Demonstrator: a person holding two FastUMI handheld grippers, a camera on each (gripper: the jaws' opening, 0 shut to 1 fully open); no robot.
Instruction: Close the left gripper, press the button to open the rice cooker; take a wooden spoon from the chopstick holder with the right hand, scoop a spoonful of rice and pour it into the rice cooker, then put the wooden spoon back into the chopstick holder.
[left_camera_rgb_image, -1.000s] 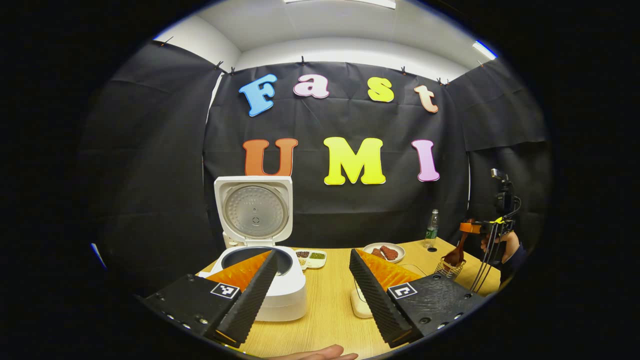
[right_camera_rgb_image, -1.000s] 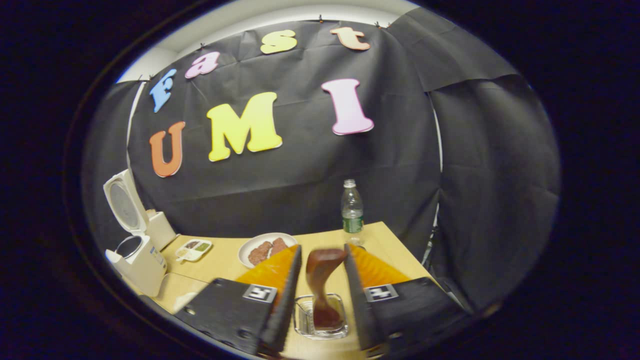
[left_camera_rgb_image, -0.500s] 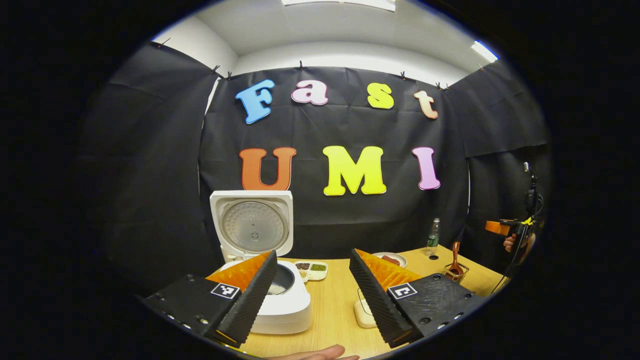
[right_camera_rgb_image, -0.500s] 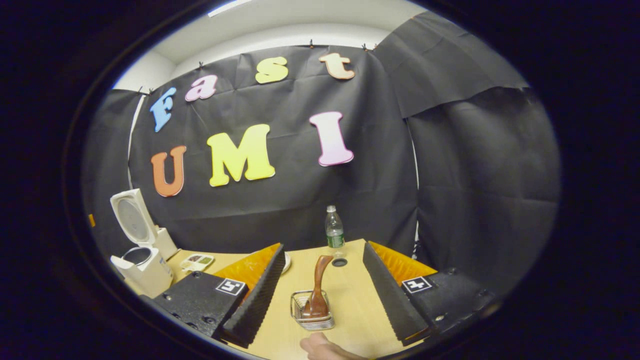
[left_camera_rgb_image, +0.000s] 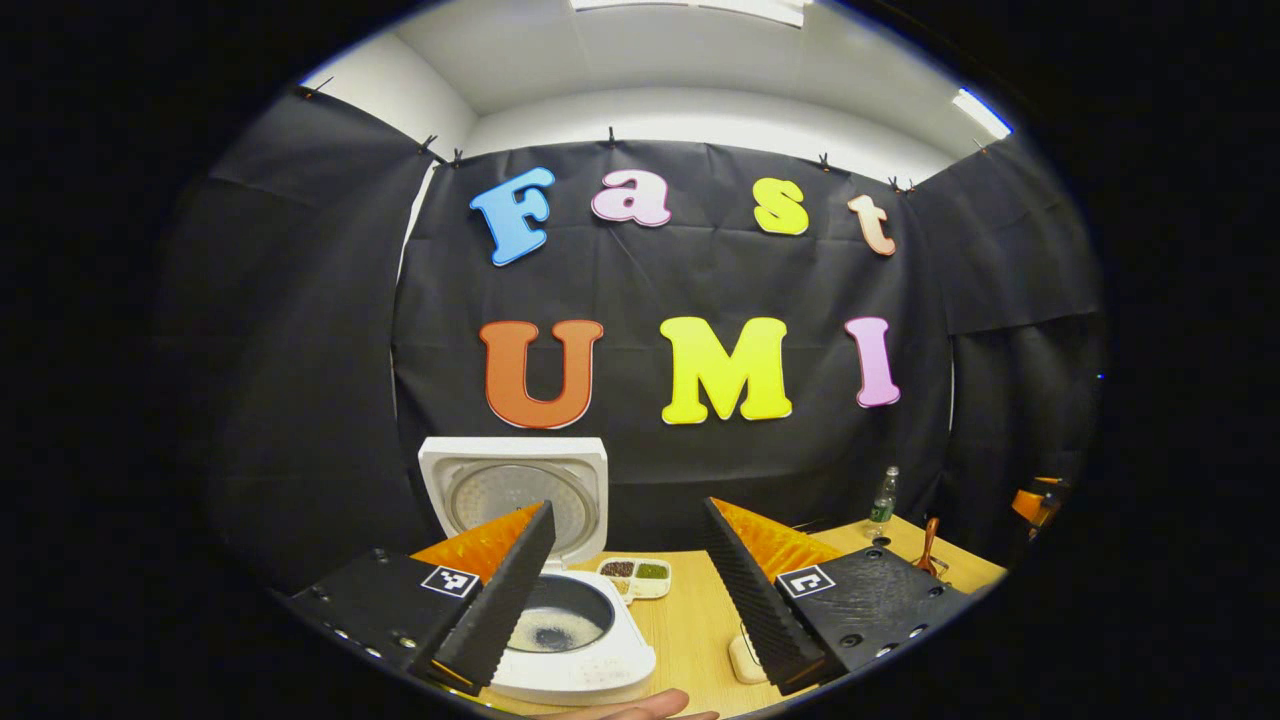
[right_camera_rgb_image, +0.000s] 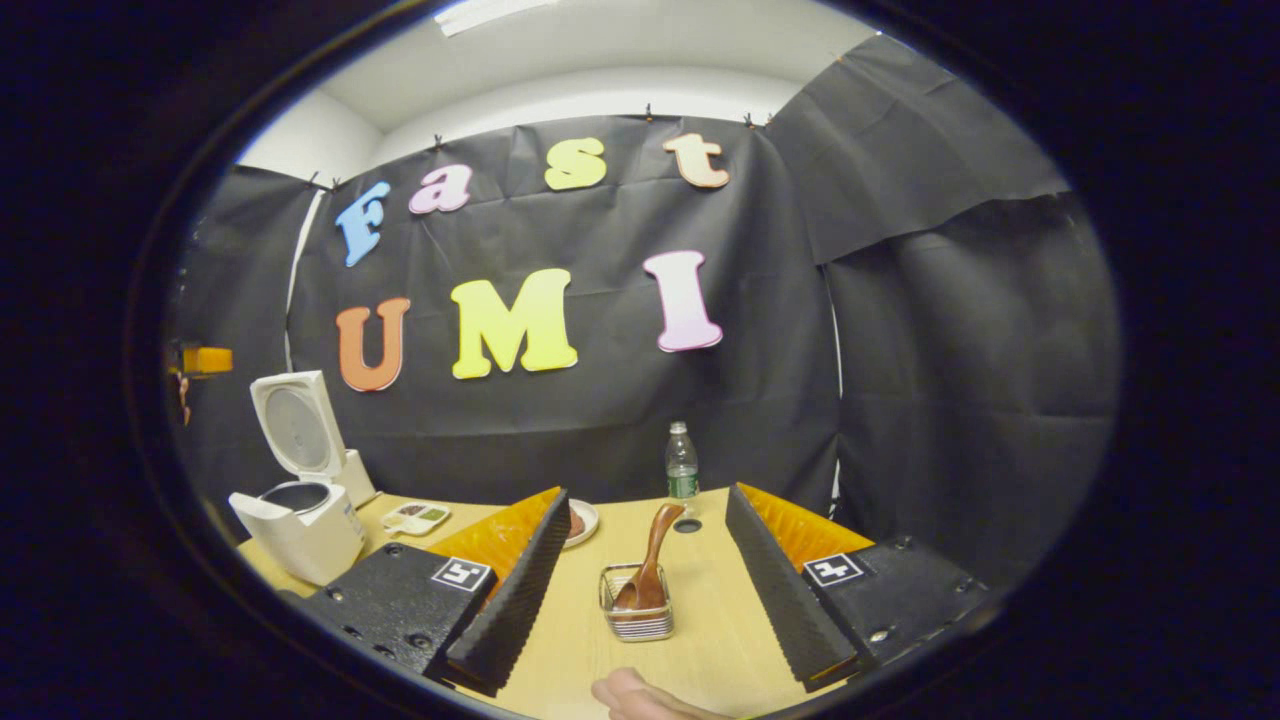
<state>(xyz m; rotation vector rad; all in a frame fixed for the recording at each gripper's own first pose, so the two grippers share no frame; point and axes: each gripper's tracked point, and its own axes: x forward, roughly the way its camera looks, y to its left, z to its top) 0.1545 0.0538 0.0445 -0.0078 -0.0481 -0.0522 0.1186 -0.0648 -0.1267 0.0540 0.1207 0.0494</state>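
Right gripper view: right tool (right_camera_rgb_image: 640, 590) gapes empty; wooden spoon (right_camera_rgb_image: 650, 565) rests back in chopstick holder (right_camera_rgb_image: 636, 612), mid-tabletop, task seemingly finished.

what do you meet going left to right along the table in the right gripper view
white rice cooker with its lid up → small divided condiment dish → wire chopstick holder with the brown wooden spoon → clear plastic water bottle

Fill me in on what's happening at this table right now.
A person holds a gripper in each hand. The rice cooker stands with its lid up and some rice in the pot. The wooden spoon stands in the chopstick holder. The right gripper is open and apart from it; the left gripper is open near the cooker.
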